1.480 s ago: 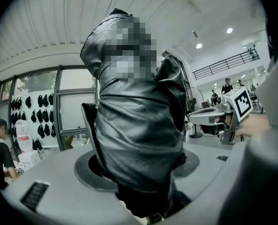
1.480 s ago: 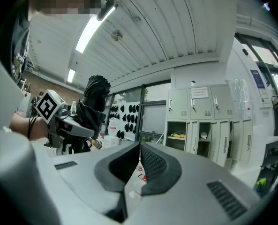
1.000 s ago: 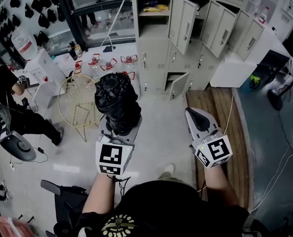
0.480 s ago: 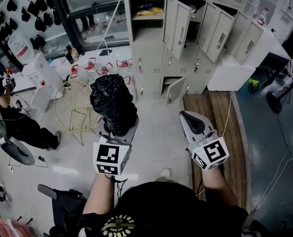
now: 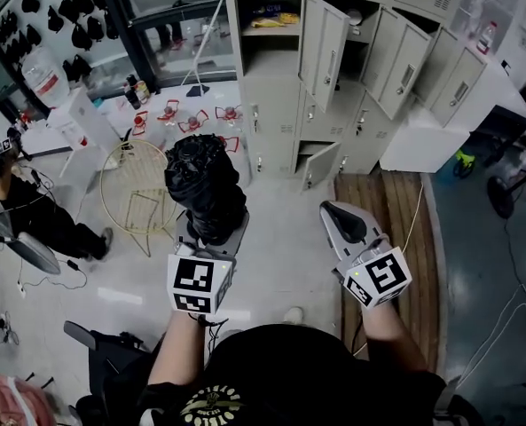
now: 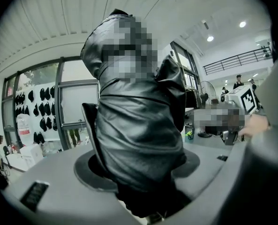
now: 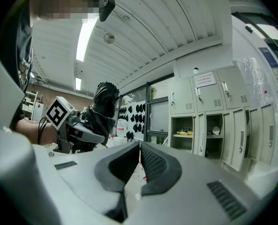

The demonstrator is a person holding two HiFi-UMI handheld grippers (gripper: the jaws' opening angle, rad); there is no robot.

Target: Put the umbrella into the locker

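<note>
A: Change since a second back: the locker bank (image 5: 276,105) now sits slightly further left and lower in the head view. The bystander (image 5: 14,211) at the left edge is more cut off. Both tools keep their spacing and the grip looks unchanged.

B: Tool states?

A: The left tool (image 5: 216,231) stands wide, clamped on the lower end of the umbrella (image 5: 205,180). The umbrella is a folded black bundle standing up out of the jaws. The right tool (image 7: 139,161) has its jaws closed together with nothing between them.

B: Progress?

A: Judged early to middle. The pick-up is done: the umbrella is in hand, carried above open floor (image 5: 280,238) and well apart from the lockers. Still to do: close the gap, choose a compartment, insert, release. Several doors (image 5: 329,43) already stand open, so probably no door needs opening first.

B: What is not readable?

A: The umbrella's bottom end is buried in the left jaws, so I cannot tell whether the handle is there. Its upper part is masked out in the left gripper view, and that view shows no lockers at all. The open doors screen much of the compartments behind them. The top-left open compartment shows yellow packets (image 5: 276,18) on its shelf. Free room in the others is not visible from here. Which compartment is meant: cannot tell.
</note>
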